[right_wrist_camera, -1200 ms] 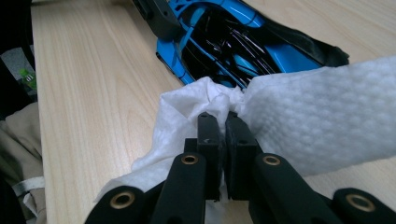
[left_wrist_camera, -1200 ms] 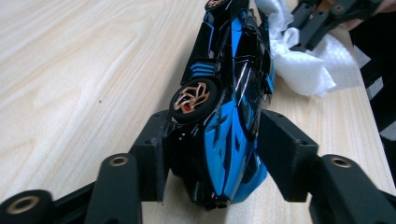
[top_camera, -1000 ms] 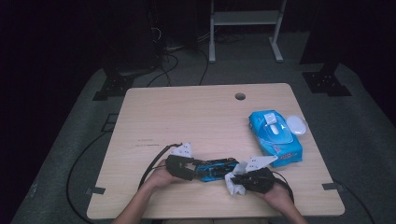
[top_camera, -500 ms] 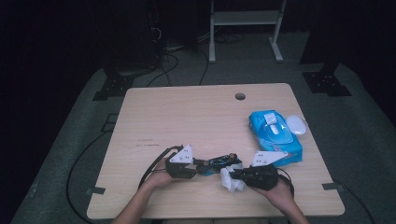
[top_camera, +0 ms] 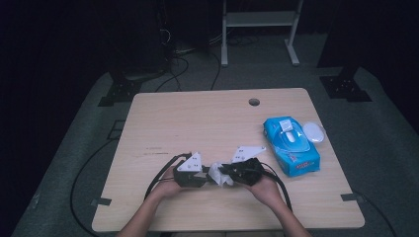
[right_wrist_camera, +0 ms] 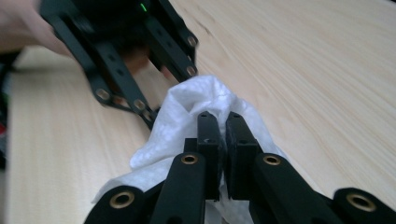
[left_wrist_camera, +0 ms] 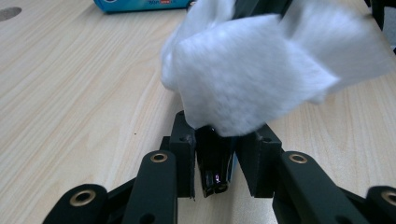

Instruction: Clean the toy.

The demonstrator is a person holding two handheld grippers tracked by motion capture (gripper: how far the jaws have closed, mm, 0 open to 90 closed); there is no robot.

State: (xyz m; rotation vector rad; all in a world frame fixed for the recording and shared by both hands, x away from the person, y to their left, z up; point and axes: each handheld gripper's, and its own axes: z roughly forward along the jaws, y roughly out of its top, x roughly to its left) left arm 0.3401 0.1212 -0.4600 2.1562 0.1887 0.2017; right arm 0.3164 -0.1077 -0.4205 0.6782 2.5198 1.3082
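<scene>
Your two hands sit at the near edge of the desk (top_camera: pixel 163 123), grippers nose to nose. Your left gripper (left_wrist_camera: pixel 212 140) has just been closing — its jaws now clamp a small dark object (left_wrist_camera: pixel 214 163), too blurred to name. Right against it hangs the white wipe (left_wrist_camera: pixel 252 70), crumpled, lifted just off the wood. Your right gripper (right_wrist_camera: pixel 223 135) has its jaws pinched together on that wipe, folds bulging out on both sides. Farther out on your right lies the blue wipe pack (top_camera: pixel 291 145), flat on the desk, with a white lid (top_camera: pixel 313 132) just beside it. Beyond that — a round hole (top_camera: pixel 254 102) near the far edge.
</scene>
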